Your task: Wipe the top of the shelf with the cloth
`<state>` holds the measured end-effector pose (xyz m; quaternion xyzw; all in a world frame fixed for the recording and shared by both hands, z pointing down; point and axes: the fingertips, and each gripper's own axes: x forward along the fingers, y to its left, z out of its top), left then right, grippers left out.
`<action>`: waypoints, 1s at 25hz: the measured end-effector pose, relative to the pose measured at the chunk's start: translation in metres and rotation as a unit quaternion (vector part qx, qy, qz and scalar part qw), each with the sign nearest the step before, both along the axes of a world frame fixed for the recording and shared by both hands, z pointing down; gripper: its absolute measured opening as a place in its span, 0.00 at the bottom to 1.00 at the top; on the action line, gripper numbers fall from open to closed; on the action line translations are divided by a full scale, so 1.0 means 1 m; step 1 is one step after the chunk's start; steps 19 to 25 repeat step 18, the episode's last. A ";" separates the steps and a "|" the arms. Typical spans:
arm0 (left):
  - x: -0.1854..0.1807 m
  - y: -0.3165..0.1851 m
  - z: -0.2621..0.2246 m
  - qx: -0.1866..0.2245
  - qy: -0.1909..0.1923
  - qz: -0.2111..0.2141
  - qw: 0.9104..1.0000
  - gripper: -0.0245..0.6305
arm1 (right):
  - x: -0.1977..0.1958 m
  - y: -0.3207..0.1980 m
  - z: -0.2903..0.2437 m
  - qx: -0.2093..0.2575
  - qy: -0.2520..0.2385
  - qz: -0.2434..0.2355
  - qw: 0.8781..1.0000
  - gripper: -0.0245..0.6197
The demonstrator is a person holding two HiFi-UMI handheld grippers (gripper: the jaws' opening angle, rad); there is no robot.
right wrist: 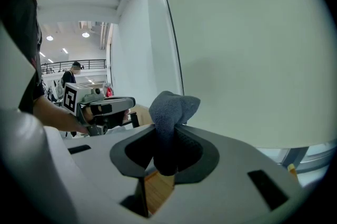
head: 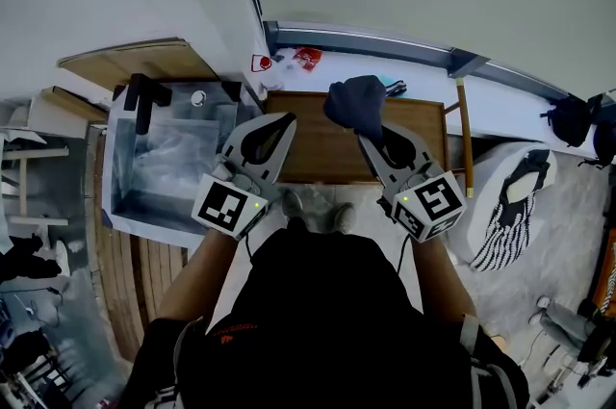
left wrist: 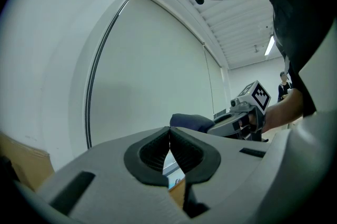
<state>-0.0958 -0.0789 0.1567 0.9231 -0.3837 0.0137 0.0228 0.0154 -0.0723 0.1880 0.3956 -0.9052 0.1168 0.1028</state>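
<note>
We have the cloth (head: 356, 105) pinched in our right gripper (head: 377, 140), apparently held clear above the wooden shelf (head: 318, 159). Our left gripper (head: 276, 128) is pressed together and empty. Wiping seems not yet begun. Next we should lower the cloth flat onto the wood and sweep.

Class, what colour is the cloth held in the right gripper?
Dark blue-grey; the cloth shows best in the right gripper view.
</note>
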 end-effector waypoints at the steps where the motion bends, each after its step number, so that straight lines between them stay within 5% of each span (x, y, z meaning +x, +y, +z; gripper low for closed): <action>1: 0.000 0.000 0.000 0.000 0.000 0.000 1.000 0.07 | 0.000 0.000 0.000 0.000 0.000 -0.001 1.000 0.17; 25: 0.009 -0.003 0.007 -0.006 0.001 0.000 1.000 0.07 | 0.006 -0.003 0.006 -0.008 -0.001 -0.002 1.000 0.17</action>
